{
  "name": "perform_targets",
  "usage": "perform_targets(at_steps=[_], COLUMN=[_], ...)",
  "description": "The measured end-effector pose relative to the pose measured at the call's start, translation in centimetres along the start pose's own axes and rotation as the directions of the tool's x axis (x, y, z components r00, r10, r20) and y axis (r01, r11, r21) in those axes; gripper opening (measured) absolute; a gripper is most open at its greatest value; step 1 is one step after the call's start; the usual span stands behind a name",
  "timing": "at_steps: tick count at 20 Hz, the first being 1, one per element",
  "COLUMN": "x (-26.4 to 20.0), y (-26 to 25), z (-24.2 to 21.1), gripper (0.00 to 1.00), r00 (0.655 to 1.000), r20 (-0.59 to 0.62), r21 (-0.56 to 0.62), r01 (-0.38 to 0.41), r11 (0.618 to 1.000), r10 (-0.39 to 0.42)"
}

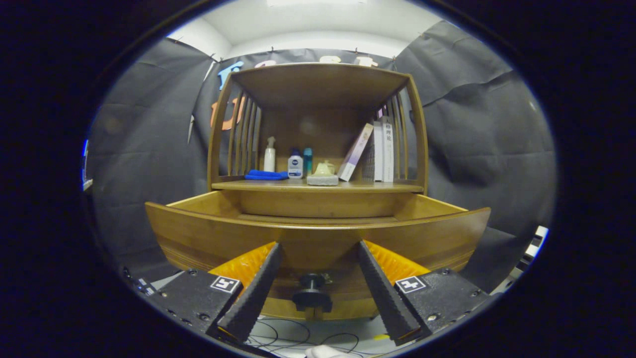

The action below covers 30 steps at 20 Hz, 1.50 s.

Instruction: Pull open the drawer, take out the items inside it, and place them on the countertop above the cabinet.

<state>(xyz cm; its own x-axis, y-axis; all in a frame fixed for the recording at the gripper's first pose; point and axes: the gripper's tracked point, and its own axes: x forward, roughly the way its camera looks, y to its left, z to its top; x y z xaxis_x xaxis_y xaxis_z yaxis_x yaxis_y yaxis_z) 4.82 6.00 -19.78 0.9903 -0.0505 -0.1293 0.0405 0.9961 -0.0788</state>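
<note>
Gripper (316, 266) faces the wooden cabinet (318, 129) head-on, fingers spread wide and holding nothing. The drawer (318, 233) is pulled out toward the camera, its curved front panel right in front of the fingers. The dark round knob (312, 297) on that front sits low between the two fingers, touching neither; clear gaps on both sides. Drawer interior is seen at a shallow angle: only the side walls and back panel show, and whether anything lies inside cannot be told.

Above the drawer is the countertop (377, 187), the shelf surface of the cabinet. On it, from the cabinet's left slatted side: a folded blue cloth (266, 175) lying flat, a white spray bottle (270, 155) upright behind the cloth, a small white bottle with blue cap (295, 165) just beside the cloth, a teal bottle (308, 160) next to that, then a pale teapot-like piece (323, 169) on a grey pad (322, 180) near the shelf's front edge. Toward the cabinet's right side, upright books (382, 151) stand together, with one book (356, 151) leaning against them.

Below the drawer front, thin black cables (293, 338) lie loose on a light floor.
</note>
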Motion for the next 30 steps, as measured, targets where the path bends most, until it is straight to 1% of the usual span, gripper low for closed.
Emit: perform_targets(at_steps=[4, 8, 12, 16, 18, 21, 23, 26, 28, 30], x=[0.0, 0.4, 1.5, 2.2, 3.0, 4.6, 5.7, 7.5, 8.4, 9.4], y=[0.1, 0.1, -0.1, -0.1, 0.0, -0.1, 0.1, 0.1, 0.1, 0.4], z=[-0.2, -0.1, 0.0, 0.3, 0.4, 0.7, 1.5, 1.5, 1.6, 1.8], gripper=[0.99, 0.99, 0.99, 0.99, 0.99, 0.99, 0.99, 1.00, 0.99, 0.99], r00=[1.000, 1.000, 1.000, 1.000, 1.000, 1.000, 1.000, 0.999, 0.998, 0.998], r20=[-0.009, -0.001, 0.003, 0.024, 0.015, -0.013, 0.001, -0.042, -0.056, -0.056], r21=[0.034, 0.017, 0.044, 0.030, 0.043, 0.028, 0.034, 0.033, 0.022, 0.039], r01=[0.005, 0.000, -0.024, -0.019, -0.024, -0.019, -0.019, -0.010, -0.004, -0.004], r11=[0.999, 1.000, 0.999, 0.999, 0.999, 0.999, 0.999, 0.999, 1.000, 0.999], r10=[-0.005, 0.000, 0.024, 0.018, 0.023, 0.019, 0.018, 0.011, 0.005, 0.007])
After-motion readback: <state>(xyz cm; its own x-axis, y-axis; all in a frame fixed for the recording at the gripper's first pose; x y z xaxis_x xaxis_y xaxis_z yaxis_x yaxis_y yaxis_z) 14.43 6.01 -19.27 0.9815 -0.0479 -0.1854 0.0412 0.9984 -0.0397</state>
